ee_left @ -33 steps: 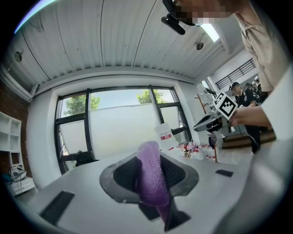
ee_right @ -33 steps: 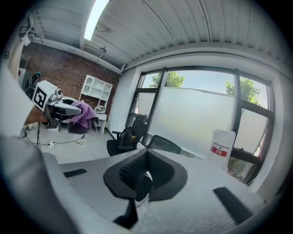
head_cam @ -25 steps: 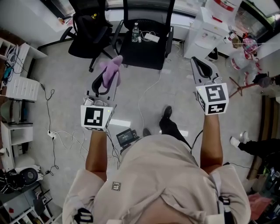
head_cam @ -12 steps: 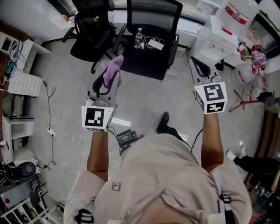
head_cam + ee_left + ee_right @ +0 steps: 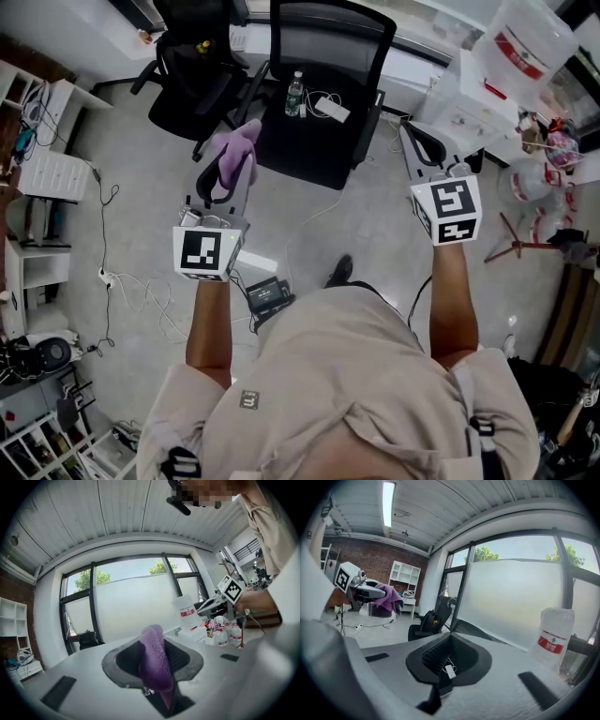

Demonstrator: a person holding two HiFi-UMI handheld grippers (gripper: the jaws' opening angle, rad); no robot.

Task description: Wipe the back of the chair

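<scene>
A black office chair (image 5: 314,141) with a mesh back (image 5: 330,39) stands ahead of me; a water bottle (image 5: 295,92) and a white charger (image 5: 328,108) lie on its seat. My left gripper (image 5: 234,161) is shut on a purple cloth (image 5: 236,145), held over the floor just left of the seat's front. The cloth (image 5: 152,660) fills the middle of the left gripper view. My right gripper (image 5: 407,127) is shut with nothing in it, close to the chair's right armrest. Through its curved fingers, the right gripper view shows the chair's mesh (image 5: 436,656) and the charger (image 5: 450,671).
A second black chair (image 5: 192,80) stands to the left of the first. A water dispenser (image 5: 459,103) with a jug (image 5: 525,37) is at the right. Cables and a power strip (image 5: 267,292) lie on the floor by my feet; white shelves (image 5: 37,178) line the left.
I have stepped forward: the chair sits lower and nearer in the head view. Both grippers keep their pose, and the right one now reaches beside the armrest.
</scene>
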